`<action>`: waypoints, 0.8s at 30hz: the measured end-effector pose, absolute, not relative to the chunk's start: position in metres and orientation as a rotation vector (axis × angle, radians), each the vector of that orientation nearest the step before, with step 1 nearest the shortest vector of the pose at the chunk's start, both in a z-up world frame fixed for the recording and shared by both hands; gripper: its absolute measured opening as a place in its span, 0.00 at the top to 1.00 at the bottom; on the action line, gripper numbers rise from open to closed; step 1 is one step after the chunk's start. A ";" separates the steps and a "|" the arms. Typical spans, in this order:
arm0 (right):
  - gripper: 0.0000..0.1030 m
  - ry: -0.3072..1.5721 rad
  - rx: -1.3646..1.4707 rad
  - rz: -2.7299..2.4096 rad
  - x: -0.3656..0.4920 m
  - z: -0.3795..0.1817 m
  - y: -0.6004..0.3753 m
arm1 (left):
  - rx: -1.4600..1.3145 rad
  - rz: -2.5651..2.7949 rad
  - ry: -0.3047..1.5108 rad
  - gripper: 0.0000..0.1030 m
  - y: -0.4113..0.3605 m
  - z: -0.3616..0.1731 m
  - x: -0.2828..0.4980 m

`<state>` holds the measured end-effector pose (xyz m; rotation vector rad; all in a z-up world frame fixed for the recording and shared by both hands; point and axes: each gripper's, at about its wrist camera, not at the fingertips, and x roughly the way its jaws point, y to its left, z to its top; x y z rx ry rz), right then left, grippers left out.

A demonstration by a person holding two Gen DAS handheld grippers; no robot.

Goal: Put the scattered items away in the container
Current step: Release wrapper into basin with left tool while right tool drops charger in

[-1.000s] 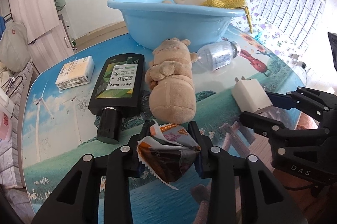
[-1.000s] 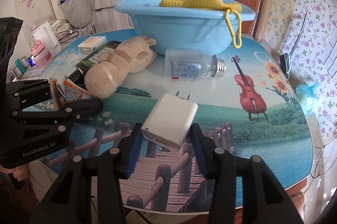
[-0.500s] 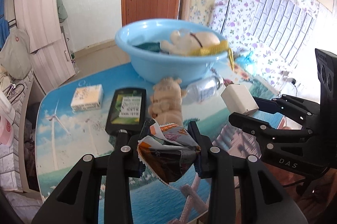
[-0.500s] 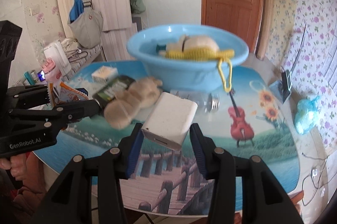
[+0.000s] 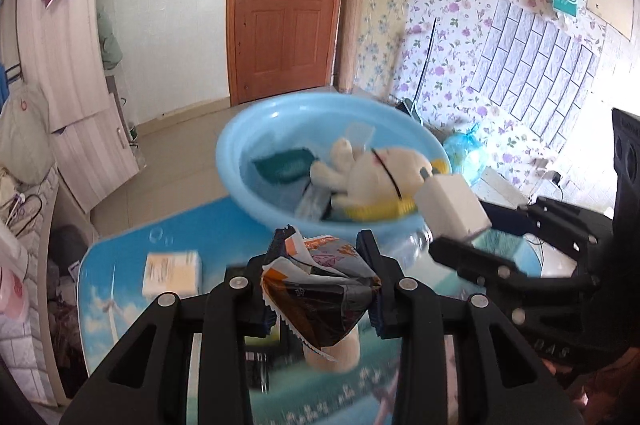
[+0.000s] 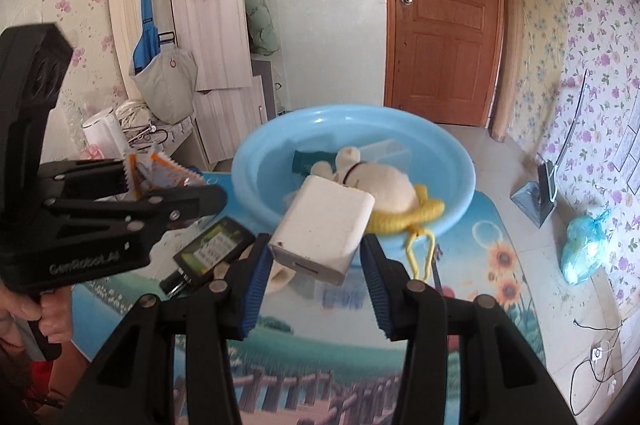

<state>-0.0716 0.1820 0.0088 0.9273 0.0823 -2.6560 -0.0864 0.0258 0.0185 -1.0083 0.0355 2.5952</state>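
Wrapper [image 5: 320,289] and charger [image 6: 324,229] above basin [image 6: 460,161]

Black tool [image 6: 316,265] arms, silver screws, blue finger pads [image 6: 252,285].

Tan plush toy [image 5: 332,355] mostly hidden behind snack wrapper [image 5: 320,293]; small box [image 5: 172,273] blurred; bottle [image 6: 344,295] blurred

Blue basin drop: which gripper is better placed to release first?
Right, probably. Its white charger already overlaps the blue basin rim; the left gripper's snack wrapper appears short of it.
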 end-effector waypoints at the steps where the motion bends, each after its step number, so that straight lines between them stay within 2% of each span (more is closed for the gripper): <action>1: 0.57 0.079 0.927 -2.657 -0.075 0.009 0.183 | -1.008 2.594 0.037 0.68 0.027 0.019 -0.093; 18: 0.57 0.067 0.983 -2.692 -0.144 -0.013 0.192 | -1.069 2.529 0.070 0.67 0.052 -0.009 -0.175; 21: 0.55 0.082 0.990 -2.691 -0.149 -0.016 0.191 | -1.068 2.523 0.056 0.62 0.053 -0.010 -0.181; 23: 0.55 0.091 0.989 -2.687 -0.150 -0.017 0.188 | -1.057 2.523 0.046 0.53 0.053 -0.009 -0.182; 24: 0.53 0.099 0.989 -2.688 -0.150 -0.018 0.187 | -1.052 2.528 0.043 0.43 0.052 -0.009 -0.182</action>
